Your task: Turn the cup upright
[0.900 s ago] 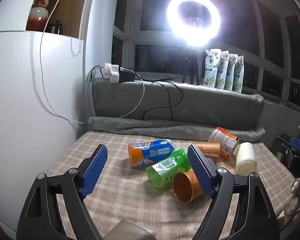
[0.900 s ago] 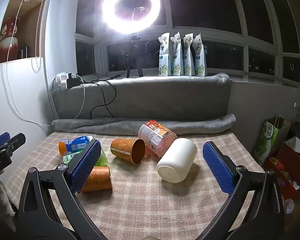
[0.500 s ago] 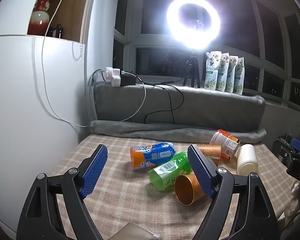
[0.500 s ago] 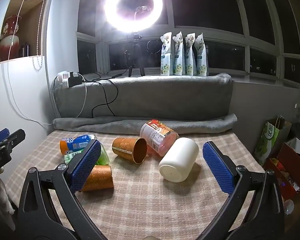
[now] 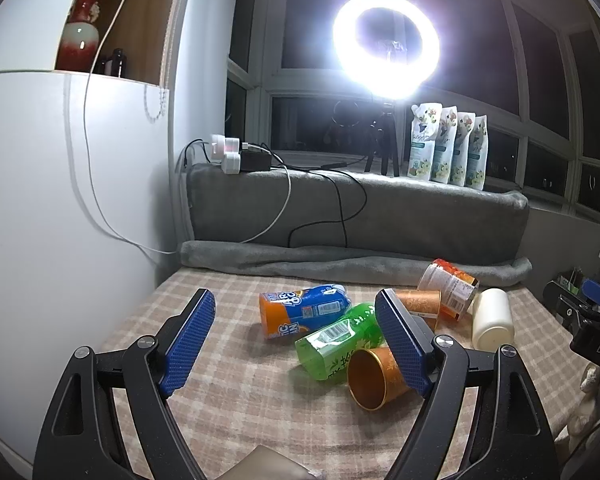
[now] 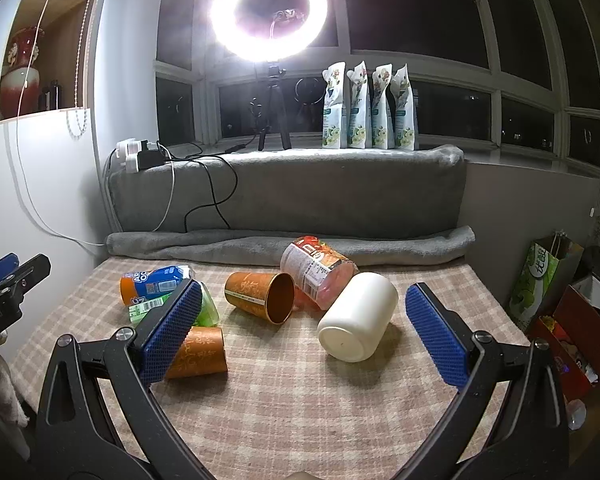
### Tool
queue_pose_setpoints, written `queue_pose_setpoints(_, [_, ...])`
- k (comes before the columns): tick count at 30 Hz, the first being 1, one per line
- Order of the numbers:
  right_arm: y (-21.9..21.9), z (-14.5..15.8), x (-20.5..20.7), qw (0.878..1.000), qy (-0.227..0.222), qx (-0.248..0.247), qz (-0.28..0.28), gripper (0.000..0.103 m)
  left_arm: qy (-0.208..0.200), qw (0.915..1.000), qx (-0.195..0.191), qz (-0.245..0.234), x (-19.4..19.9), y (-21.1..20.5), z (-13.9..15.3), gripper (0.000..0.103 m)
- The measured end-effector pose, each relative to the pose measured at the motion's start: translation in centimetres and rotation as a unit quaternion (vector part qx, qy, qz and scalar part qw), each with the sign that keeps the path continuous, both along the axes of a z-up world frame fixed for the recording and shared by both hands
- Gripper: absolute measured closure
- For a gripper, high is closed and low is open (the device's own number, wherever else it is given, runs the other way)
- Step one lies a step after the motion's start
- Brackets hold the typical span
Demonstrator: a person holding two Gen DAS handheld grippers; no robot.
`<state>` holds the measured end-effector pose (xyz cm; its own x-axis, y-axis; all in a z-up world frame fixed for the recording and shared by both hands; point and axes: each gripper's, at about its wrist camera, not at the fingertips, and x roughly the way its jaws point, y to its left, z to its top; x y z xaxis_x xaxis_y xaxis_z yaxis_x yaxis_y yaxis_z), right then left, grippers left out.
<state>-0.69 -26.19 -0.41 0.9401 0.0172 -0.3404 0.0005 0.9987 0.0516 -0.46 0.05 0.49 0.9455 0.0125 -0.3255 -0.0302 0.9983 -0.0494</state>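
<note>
Several cups lie on their sides on the checked tablecloth [image 6: 300, 408]. A white cup [image 6: 356, 322] lies between my right gripper's fingers, bottom toward me; it also shows in the left wrist view [image 5: 492, 320]. An orange cup [image 6: 260, 297] lies behind it, mouth to the right. Another orange cup [image 5: 374, 378] lies by my left gripper's right finger, mouth toward the camera; it shows in the right wrist view [image 6: 200, 354] too. My left gripper [image 5: 296, 344] is open and empty. My right gripper [image 6: 304, 334] is open and empty above the cloth.
A blue-orange bottle [image 5: 304, 312], a green bottle [image 5: 340, 340] and a red-labelled jar [image 6: 318, 276] lie among the cups. A grey cushion [image 6: 292, 196] backs the table. A white cabinet [image 5: 60, 220] stands left. Bags [image 6: 544, 280] stand right of the table.
Both grippers have drifted slightly; the cups and bottles appear a little lower and nearer in view. Nothing was grasped and no object on the cloth moved.
</note>
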Motion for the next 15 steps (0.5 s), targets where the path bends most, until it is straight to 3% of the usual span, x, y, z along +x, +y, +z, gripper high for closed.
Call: queue_pose_setpoints(15, [0.19, -0.02, 0.06, 1.0, 0.001, -0.001, 0.001, 0.0, -0.002, 1.0, 0.004, 0.001, -0.05, -0.08, 0.09, 0.021])
